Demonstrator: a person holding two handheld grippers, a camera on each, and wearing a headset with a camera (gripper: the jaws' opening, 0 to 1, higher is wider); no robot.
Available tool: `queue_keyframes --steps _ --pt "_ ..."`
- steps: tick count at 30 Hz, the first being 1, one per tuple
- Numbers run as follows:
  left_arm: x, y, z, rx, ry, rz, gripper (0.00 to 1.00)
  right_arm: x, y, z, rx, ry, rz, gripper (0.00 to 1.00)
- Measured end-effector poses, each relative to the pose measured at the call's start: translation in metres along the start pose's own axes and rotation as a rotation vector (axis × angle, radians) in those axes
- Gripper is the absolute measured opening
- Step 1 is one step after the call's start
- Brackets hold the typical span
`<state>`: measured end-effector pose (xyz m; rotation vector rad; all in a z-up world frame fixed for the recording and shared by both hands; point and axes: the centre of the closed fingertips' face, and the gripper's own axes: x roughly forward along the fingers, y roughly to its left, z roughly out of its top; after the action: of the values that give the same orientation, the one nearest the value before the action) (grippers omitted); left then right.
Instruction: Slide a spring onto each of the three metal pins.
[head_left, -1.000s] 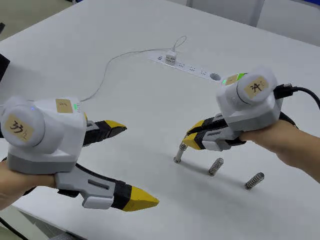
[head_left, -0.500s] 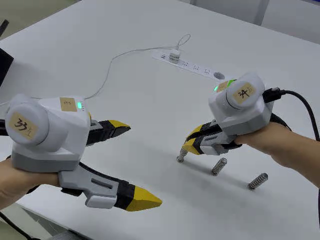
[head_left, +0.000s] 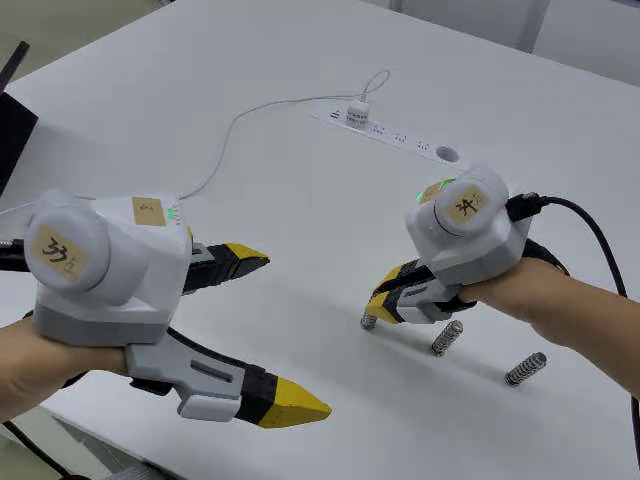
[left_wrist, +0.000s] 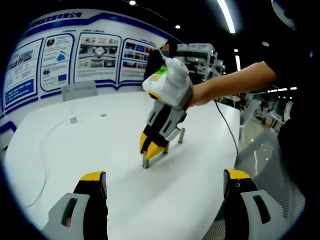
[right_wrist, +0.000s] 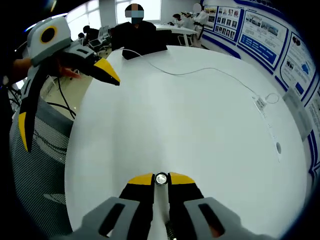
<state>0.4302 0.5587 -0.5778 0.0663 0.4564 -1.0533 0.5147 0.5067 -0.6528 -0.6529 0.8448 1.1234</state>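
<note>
Right gripper (head_left: 376, 300): jaws clench the leftmost pin (head_left: 368, 322), apparently spring-covered, on the desk (head_left: 300, 200); left gripper (head_left: 282, 335): jaws gape, released, near left.

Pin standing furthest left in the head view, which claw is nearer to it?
Right. The right claw has its tips either side of the top of the pin; the left claw hangs open, apart from it, off to one side.

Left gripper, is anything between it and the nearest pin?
Nothing lies on the table between the left gripper and that pin. But the right gripper is closed on the pin's top, so the top is taken. The lower shaft shows bare below the jaws.
</note>
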Motion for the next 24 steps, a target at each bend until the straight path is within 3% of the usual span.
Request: queue_keyframes --steps 15,24 --pt "-0.0006 -0.0011 0.0025 -0.003 -0.001 0.003 0.99 0.0021 -0.0016 -0.0002 0.009 -0.016 -0.021 0.11" --pt "-0.0008 -0.0034 -0.0006 0.003 0.016 0.002 0.99 -0.0054 0.0004 0.0029 0.004 -0.039 -0.033 0.12"
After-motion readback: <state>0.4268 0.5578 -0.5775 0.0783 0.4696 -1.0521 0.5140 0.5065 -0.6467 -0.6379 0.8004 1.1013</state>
